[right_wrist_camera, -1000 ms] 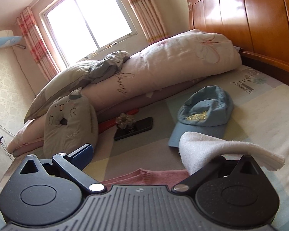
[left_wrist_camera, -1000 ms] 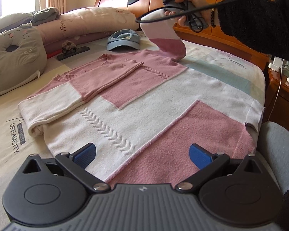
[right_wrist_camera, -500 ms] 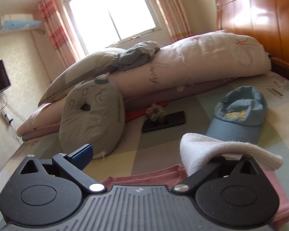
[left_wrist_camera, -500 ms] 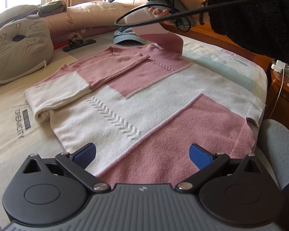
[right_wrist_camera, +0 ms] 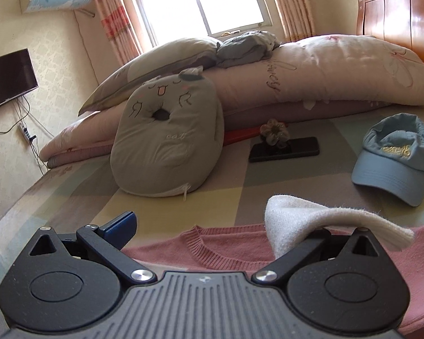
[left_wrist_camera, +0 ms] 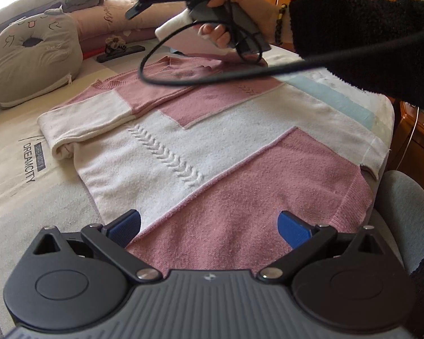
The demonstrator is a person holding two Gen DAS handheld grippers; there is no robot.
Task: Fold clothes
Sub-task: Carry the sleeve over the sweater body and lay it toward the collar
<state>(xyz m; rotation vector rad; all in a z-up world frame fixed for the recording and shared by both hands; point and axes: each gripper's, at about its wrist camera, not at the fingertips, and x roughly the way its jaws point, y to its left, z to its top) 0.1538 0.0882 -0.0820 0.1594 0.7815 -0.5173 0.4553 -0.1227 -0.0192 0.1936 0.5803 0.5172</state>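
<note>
The right gripper, jaws spread, carries the white sleeve cuff merely draped over one finger above the pink-and-white knit sweater spread on the bed; it could slip off. The left gripper hovers spread, empty, over the near hem.

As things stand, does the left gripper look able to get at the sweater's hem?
Probably yes: the left gripper hangs open right above the sweater near its hem, with nothing between them.

sweater: fuzzy knit | headboard: glossy wood | cap: probably cotton
</note>
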